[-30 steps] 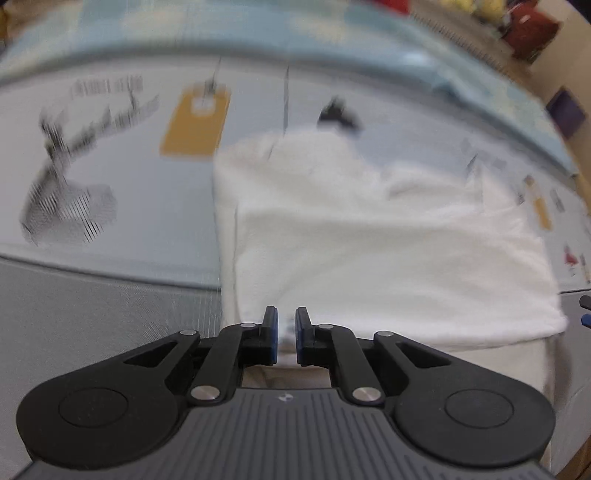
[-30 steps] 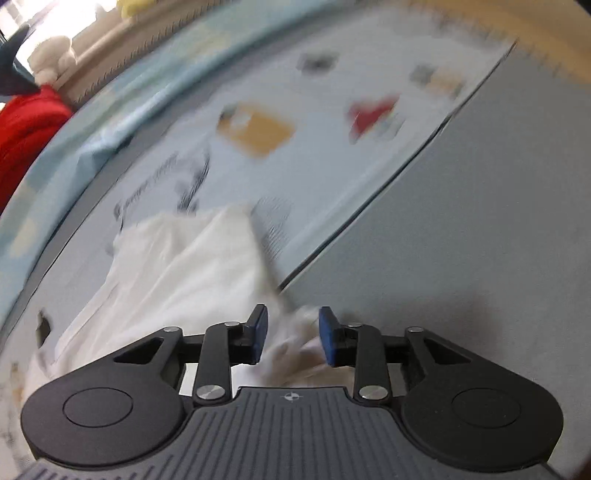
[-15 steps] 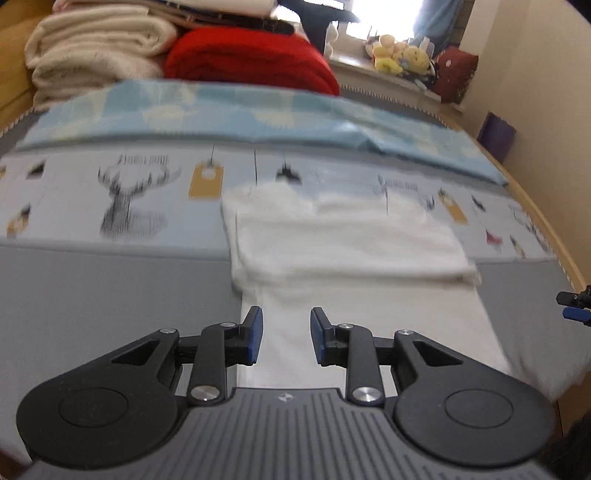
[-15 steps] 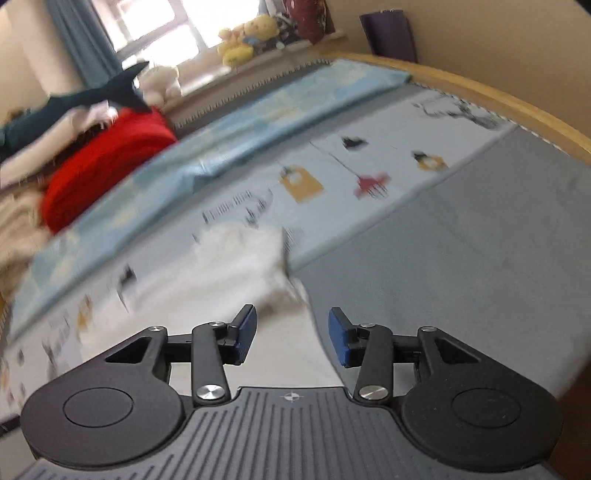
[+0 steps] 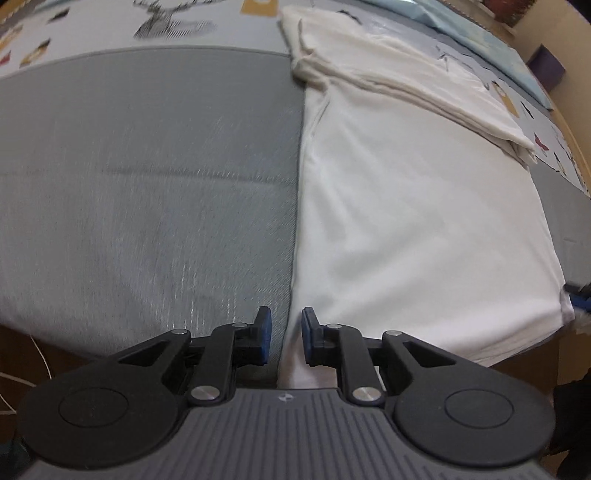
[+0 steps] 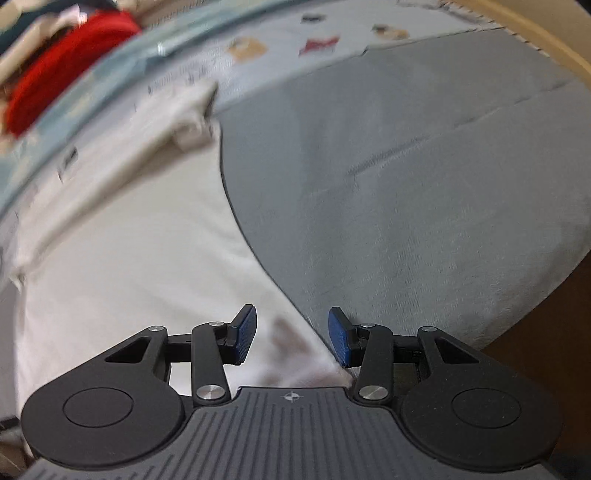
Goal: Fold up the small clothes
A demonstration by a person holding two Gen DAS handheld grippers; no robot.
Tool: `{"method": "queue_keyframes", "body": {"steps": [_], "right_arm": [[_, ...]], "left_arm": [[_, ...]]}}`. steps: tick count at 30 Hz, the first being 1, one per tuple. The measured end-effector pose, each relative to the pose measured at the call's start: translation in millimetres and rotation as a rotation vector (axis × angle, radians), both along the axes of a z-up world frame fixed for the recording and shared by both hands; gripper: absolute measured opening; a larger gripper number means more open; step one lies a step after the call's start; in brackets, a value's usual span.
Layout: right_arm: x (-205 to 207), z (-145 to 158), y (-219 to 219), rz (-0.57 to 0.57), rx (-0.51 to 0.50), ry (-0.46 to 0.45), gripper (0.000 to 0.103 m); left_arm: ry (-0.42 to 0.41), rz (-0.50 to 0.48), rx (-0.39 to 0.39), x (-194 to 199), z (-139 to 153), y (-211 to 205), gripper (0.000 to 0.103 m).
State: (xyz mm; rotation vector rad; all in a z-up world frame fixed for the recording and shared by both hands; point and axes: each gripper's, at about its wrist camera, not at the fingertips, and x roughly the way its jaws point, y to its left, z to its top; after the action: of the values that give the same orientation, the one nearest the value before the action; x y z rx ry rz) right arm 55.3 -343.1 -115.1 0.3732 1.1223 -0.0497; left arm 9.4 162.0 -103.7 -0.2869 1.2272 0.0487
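Bed [image 5: 147, 177] covered by grey sheet, weave visible, shallow crease across the middle. Printed cover [image 5: 177, 22] along the far side, pale with a dark stag drawing and small coloured motifs; ochre tag print [image 5: 258, 5] at the top edge. Light blue cloth [image 5: 491, 33] along the far right corner. Dark purple object [image 5: 546, 68] beyond the bed's right edge, against a beige wall. Right wrist view, blurred: red bundle [image 6: 55, 70] at the far left corner, printed motifs [image 6: 317, 44] on the far side, wooden bed rim [image 6: 546, 40] curving along the right edge, long crease in grey sheet [image 6: 424, 147].
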Motion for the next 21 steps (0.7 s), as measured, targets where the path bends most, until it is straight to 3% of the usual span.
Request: {"method": "queue_keyframes", "body": {"steps": [2, 6, 10, 14, 16, 17, 19, 20, 21], "right_arm": [[1, -12, 4, 0.014, -0.023, 0.042, 0.045], [-1, -10, 17, 0.056, -0.071, 0.019, 0.048], [-4, -6, 19, 0.092, -0.068, 0.03, 0.048], [-7, -6, 19, 0.118, -0.081, 0.036, 0.048], [-8, -6, 19, 0.121, -0.081, 0.038, 0.046], [-8, -5, 19, 0.12, -0.082, 0.04, 0.043], [-9, -5, 20, 0.121, -0.084, 0.045, 0.029], [-10, -5, 19, 0.12, -0.085, 0.045, 0.015], [-11, -5, 18, 0.112, -0.078, 0.047, 0.008]], "left_arm": [[0.015, 0.014, -0.022, -1, -3, 4, 0.018], [0.04, -0.013, -0.039, 4, -10, 1, 0.018], [0.044, -0.064, 0.005, 4, -15, -13, 0.019], [0.045, -0.057, 0.008, 3, -15, -13, 0.019], [0.04, -0.06, 0.024, 2, -15, -15, 0.014], [0.037, -0.062, 0.033, 1, -14, -16, 0.005], [0.025, -0.056, 0.036, -1, -11, -15, 0.004], [0.016, -0.051, 0.041, -3, -7, -14, 0.003], [0.002, -0.047, 0.05, -4, -3, -15, 0.003]]}}
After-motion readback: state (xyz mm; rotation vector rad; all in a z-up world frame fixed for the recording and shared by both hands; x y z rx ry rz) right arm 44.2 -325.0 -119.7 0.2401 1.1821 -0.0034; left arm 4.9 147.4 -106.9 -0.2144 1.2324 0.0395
